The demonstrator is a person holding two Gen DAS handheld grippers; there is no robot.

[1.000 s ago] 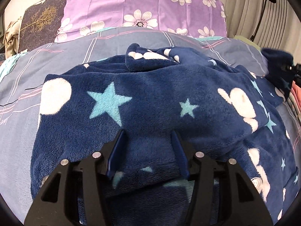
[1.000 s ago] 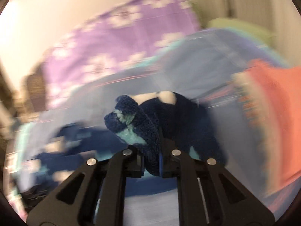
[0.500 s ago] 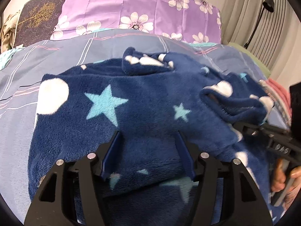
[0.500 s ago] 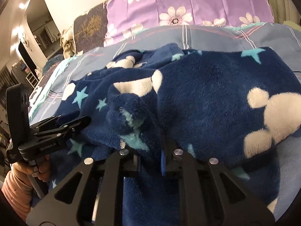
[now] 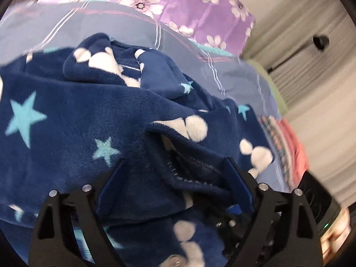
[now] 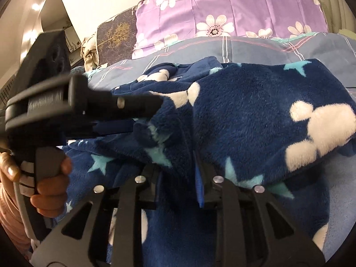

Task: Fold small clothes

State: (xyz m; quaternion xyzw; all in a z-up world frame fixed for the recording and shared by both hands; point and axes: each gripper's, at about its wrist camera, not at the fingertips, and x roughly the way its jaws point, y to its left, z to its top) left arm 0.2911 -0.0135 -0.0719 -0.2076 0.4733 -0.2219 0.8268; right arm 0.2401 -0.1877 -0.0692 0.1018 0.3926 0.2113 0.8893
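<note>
Left wrist view shows us the navy fleece garment (image 5: 115, 111), printed with pale blue stars and white blobs, filling the centre and lower left of the frame and lying on the blue-grey striped bedspread (image 5: 106, 20). We note a folded sleeve or cuff end (image 5: 189, 155) raised at centre right of the frame, its stitched hem turned toward the lens. The left gripper (image 5: 175, 178) sits at the bottom of the frame with its fingers spread wide; the cuff lies between them and touches the right-hand finger (image 5: 235, 178), but nothing is pinched.

In the right wrist view we find the same garment (image 6: 255, 111) across the centre and right of the frame. The right gripper (image 6: 180, 178) at bottom centre is pressed onto a bunched fold of the fleece, which stands up between its fingers. We see the left gripper (image 6: 155, 104) entering from the left edge, its tip touching the fabric just above that pinched fold, held by a hand (image 6: 44, 187) at lower left.

Beyond the garment, we record a purple pillow with white flowers (image 6: 233, 11) at the top of the frame, a dark cushion with a gold tree print (image 6: 115, 37) at its left, and a folded coral-pink item (image 5: 293, 149) at the right edge of the left wrist view.
</note>
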